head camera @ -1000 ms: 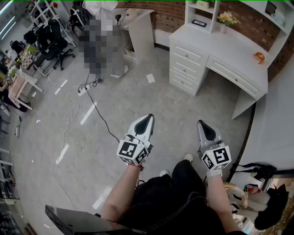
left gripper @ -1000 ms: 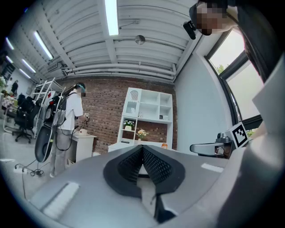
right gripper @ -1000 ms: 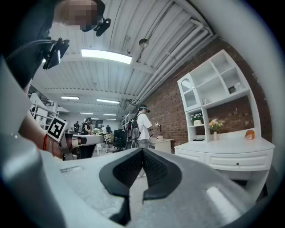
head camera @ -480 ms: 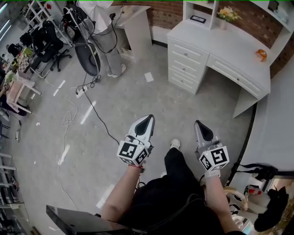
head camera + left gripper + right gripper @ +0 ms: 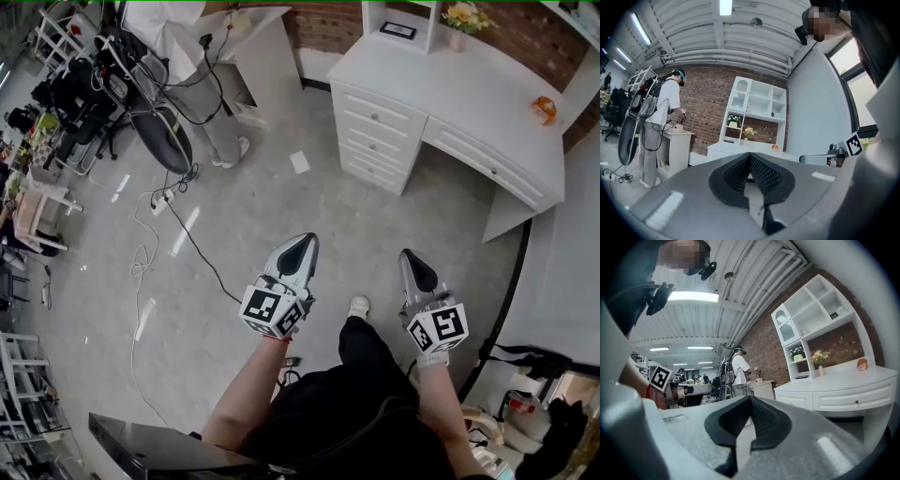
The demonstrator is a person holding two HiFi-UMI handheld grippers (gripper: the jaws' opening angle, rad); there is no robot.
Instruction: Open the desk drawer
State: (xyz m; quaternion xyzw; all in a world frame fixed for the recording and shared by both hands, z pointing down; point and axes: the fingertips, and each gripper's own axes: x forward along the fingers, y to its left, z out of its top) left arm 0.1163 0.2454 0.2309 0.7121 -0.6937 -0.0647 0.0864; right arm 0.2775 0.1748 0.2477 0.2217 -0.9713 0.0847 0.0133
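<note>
Desk [image 5: 473,94] nearer — drawer [image 5: 487,165] closed, lengthwise upper-left to lower-right

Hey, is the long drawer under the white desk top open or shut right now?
Shut. The drawer front sits flush with the desk frame, with no gap showing around it.
</note>
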